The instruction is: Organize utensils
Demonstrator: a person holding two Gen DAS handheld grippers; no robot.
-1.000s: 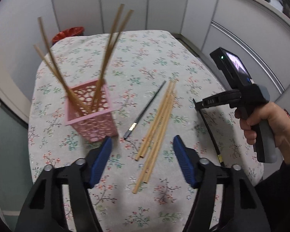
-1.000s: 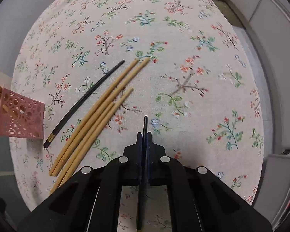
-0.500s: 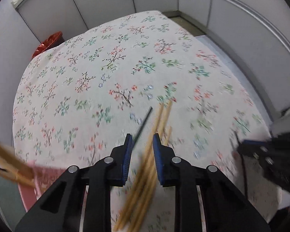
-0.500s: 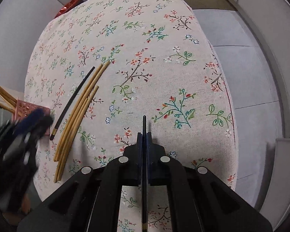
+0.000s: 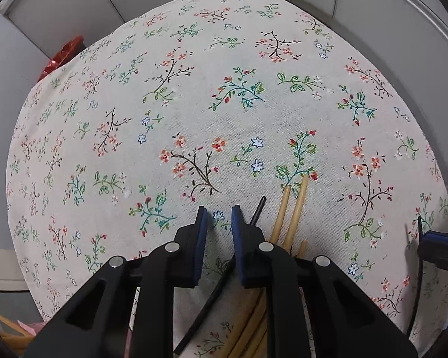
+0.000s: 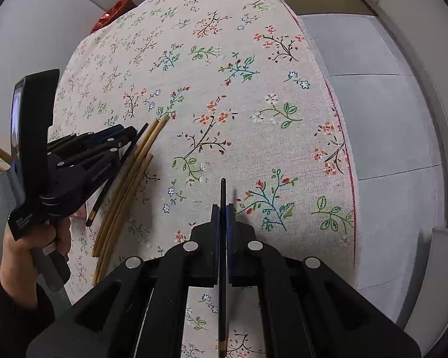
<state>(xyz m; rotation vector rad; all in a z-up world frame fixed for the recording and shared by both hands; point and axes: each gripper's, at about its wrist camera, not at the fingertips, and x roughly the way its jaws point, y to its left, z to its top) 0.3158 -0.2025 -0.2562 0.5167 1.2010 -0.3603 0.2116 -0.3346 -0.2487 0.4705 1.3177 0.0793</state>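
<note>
My left gripper (image 5: 219, 217) hangs low over the flowered tablecloth (image 5: 194, 104), its jaws closing with a narrow gap still between the blue pads (image 5: 201, 223). A loose black chopstick (image 5: 258, 208) lies slantwise under the right finger and crosses the gap further back; the pads do not press on it. Several bamboo chopsticks (image 5: 295, 205) lie just right of it. My right gripper (image 6: 222, 208) is shut on a second black chopstick (image 6: 222, 191), which sticks out ahead of the pads. In the right wrist view the left gripper (image 6: 119, 132) sits over the loose sticks (image 6: 128, 179).
A pink basket (image 5: 30, 326) holding bamboo sticks peeks in at the lower left. A red object (image 5: 64, 56) sits beyond the table's far left corner. The table's right edge (image 6: 345, 149) drops to grey floor. A person's hand (image 6: 30, 238) holds the left gripper's handle.
My left gripper swung from beside the pink basket down over the loose chopsticks, and its jaws narrowed from wide to a small gap. The right gripper drifted slightly, still clamping its black chopstick.
</note>
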